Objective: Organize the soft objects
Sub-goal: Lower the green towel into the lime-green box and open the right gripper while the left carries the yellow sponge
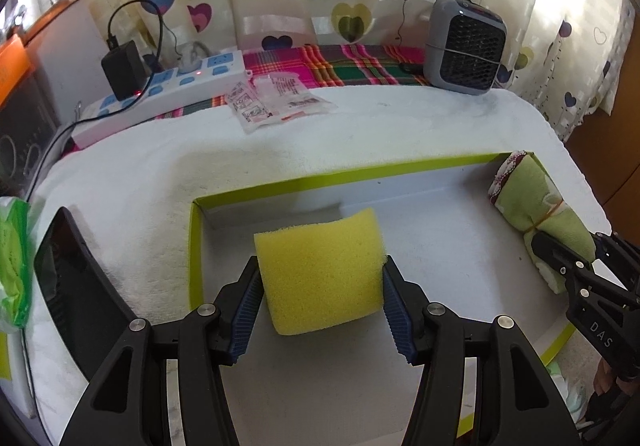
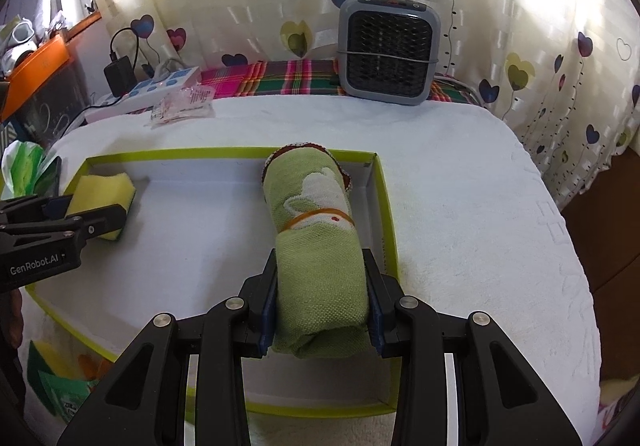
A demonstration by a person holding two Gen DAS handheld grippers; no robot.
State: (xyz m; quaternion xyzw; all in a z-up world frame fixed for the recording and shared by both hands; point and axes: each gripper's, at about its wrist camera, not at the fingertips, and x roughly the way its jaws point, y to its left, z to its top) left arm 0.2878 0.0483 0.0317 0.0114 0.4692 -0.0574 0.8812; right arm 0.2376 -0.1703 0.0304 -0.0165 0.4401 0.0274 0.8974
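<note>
A shallow white box with a lime-green rim (image 1: 340,177) (image 2: 176,154) lies on the white towel-covered table. My left gripper (image 1: 320,282) is shut on a yellow sponge (image 1: 320,270) over the box's left end; the sponge (image 2: 105,189) and that gripper (image 2: 92,219) also show in the right wrist view. My right gripper (image 2: 322,298) is shut on a rolled green towel (image 2: 318,246) bound with a rubber band, lying along the box's right side. The towel (image 1: 536,201) and right gripper (image 1: 568,258) show at the right of the left wrist view.
A grey fan heater (image 2: 388,49) (image 1: 464,45) stands at the back on a plaid cloth. A power strip with a black adapter (image 1: 160,85) and plastic packets (image 1: 276,95) lie at the back left. A black phone (image 1: 76,286) and a green pack (image 1: 14,262) are left of the box.
</note>
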